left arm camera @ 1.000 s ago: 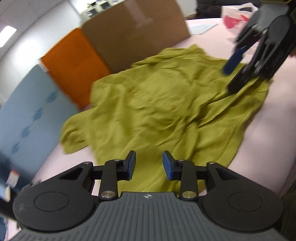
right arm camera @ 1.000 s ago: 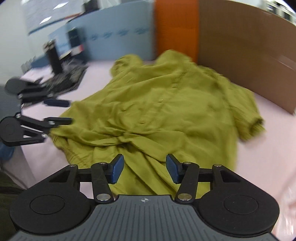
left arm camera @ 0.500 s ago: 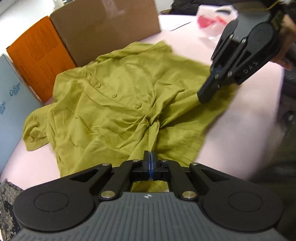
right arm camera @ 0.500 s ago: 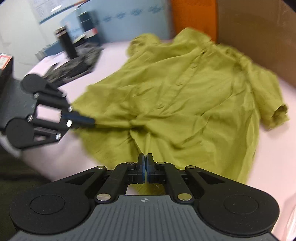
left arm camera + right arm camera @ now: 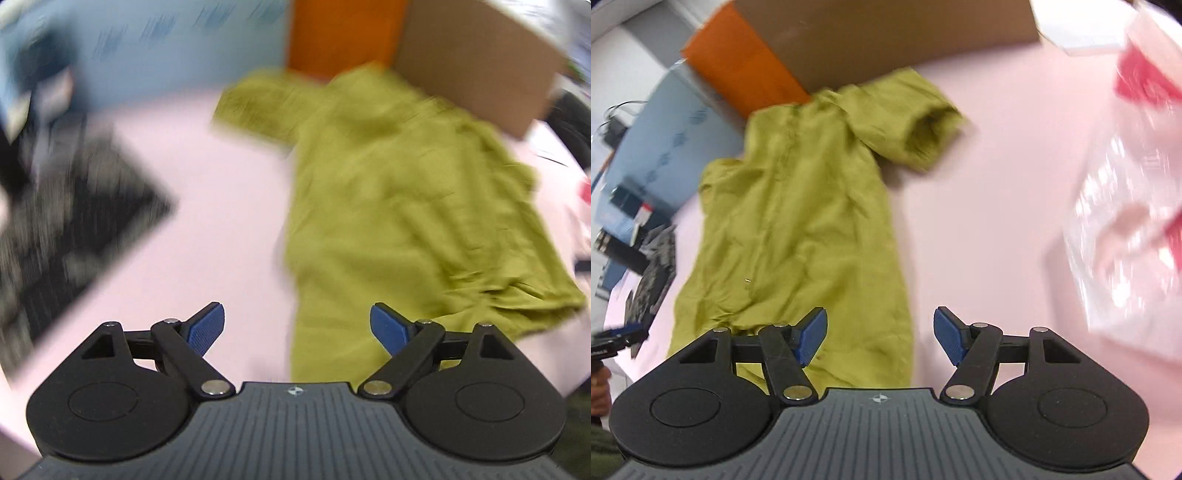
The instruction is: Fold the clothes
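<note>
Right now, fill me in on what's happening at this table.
A person holding a claw in each hand is folding an olive-green shirt spread on a pink table. Both claws have just been opening, and nothing is between the fingers of either. The left claw hangs over the shirt's left edge, the right claw over its right edge. The shirt lies flat, unfolded and wrinkled.

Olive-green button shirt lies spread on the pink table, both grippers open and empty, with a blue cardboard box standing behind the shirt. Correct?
Not quite: the cardboard box behind the olive-green button shirt is brown, as the left wrist view shows. The rest holds: pink table, left gripper and right gripper open and empty.
</note>
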A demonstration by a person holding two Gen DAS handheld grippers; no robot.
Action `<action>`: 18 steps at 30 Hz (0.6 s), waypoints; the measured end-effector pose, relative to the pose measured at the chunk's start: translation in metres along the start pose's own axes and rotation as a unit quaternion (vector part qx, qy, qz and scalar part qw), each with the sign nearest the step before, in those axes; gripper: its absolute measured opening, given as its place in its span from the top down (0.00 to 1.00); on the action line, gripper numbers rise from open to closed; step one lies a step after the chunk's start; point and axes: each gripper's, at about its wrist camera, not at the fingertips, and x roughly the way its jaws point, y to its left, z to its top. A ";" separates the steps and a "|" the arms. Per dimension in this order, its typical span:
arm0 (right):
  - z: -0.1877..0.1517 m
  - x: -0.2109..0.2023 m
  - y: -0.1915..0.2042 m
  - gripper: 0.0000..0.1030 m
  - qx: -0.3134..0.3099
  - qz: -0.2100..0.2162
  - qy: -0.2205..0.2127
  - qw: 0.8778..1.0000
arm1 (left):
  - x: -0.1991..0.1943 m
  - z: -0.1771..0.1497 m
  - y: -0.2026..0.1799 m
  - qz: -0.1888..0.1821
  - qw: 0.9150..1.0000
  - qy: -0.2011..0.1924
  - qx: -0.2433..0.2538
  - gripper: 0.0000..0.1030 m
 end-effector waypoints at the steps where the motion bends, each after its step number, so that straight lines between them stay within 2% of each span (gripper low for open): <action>1: -0.004 0.005 0.002 0.66 0.002 0.013 0.012 1.000 | 0.009 0.000 0.000 -0.008 1.000 0.018 -0.007 0.30; 2: -0.009 0.010 0.005 0.81 0.002 0.023 0.025 0.999 | 0.017 -0.002 -0.005 -0.010 0.999 0.032 0.000 0.56; 3: -0.013 0.016 0.010 0.97 0.003 0.029 0.040 0.999 | 0.022 -0.005 -0.014 -0.001 0.999 0.043 0.019 0.74; 4: -0.015 0.021 0.014 0.97 0.003 0.036 0.051 0.998 | 0.025 -0.008 -0.025 0.015 0.998 0.048 0.045 0.99; 6: -0.012 0.020 0.021 0.97 0.008 0.062 0.051 0.997 | 0.015 -0.007 -0.034 0.003 0.997 0.023 0.072 0.99; 8: -0.004 0.000 0.026 0.97 0.011 0.098 0.033 0.995 | -0.016 -0.002 -0.032 -0.024 0.996 -0.022 0.086 0.99; 10: 0.002 -0.024 0.031 0.97 -0.006 0.114 0.025 0.993 | -0.047 0.000 -0.027 -0.028 0.991 -0.061 0.119 0.99; 11: 0.003 -0.030 0.030 0.97 -0.015 0.115 0.037 0.993 | -0.058 -0.001 -0.024 -0.024 0.988 -0.065 0.136 0.99; 13: 0.000 -0.036 0.026 0.97 -0.029 0.112 0.070 0.991 | -0.063 -0.009 -0.017 -0.014 0.986 -0.038 0.163 0.99; 15: -0.012 -0.029 0.015 0.97 -0.032 0.080 0.113 0.990 | -0.054 -0.026 -0.012 0.003 0.981 0.011 0.192 0.99; 18: -0.027 -0.013 0.007 0.97 -0.038 0.057 0.161 0.985 | -0.032 -0.056 -0.013 0.050 0.966 0.077 0.240 0.99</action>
